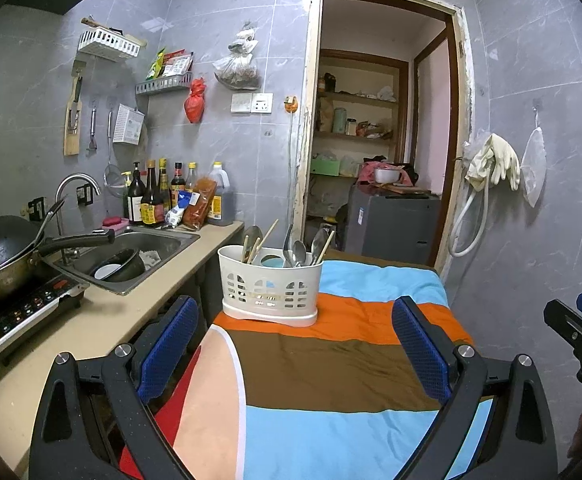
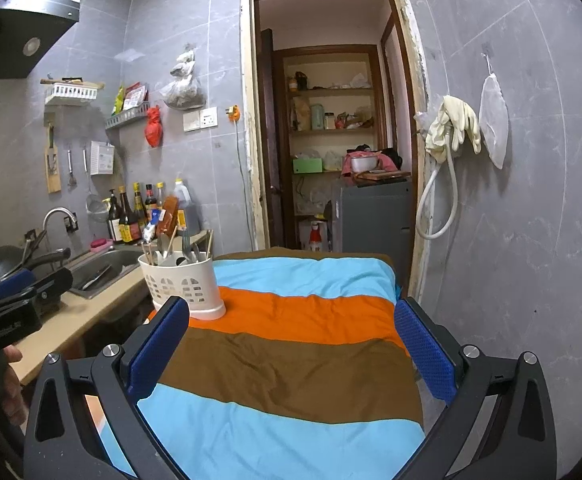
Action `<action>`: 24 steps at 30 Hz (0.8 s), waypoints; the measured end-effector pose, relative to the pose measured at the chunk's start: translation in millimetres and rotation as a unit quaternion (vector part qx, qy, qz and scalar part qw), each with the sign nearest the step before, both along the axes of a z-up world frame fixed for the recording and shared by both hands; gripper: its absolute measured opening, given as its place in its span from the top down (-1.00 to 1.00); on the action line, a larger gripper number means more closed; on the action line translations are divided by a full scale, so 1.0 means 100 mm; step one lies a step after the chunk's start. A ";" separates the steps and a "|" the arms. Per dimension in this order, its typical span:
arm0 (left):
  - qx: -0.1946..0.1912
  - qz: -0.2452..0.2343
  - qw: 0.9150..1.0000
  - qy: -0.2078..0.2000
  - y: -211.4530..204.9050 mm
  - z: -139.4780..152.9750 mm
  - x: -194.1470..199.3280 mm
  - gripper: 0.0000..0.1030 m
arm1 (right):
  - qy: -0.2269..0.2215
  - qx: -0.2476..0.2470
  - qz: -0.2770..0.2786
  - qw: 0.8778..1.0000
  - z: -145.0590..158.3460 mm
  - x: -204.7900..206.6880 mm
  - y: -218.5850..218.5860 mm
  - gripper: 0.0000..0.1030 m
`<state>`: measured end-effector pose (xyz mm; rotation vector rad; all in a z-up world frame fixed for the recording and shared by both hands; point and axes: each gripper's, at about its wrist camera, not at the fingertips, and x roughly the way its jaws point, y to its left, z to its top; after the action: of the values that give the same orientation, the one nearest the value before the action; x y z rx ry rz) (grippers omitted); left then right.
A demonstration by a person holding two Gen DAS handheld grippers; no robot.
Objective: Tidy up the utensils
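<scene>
White slotted utensil holder (image 1: 269, 286), upright

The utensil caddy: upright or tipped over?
Upright. The caddy stands on its base on the striped cloth, spoons and chopsticks pointing up.

Grey tiled walls (image 1: 531, 128), an open doorway (image 2: 331, 120), a steel sink (image 1: 139, 248).

The caddy (image 1: 269, 286) stands on my table (image 1: 331, 360), spoons (image 1: 297, 252) and chopsticks (image 1: 265, 238) in it; sink (image 1: 131, 248) to its left.
</scene>
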<state>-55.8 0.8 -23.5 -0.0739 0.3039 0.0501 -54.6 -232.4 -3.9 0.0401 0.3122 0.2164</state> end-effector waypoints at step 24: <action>-0.002 0.001 1.000 0.001 -0.01 0.01 -0.01 -0.85 | 0.001 -0.002 0.002 1.000 -0.01 -0.02 0.03 -1.00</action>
<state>-57.3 0.3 -22.7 -0.0785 0.3056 0.0516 -56.9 -229.1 -4.6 0.0365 0.3137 0.2197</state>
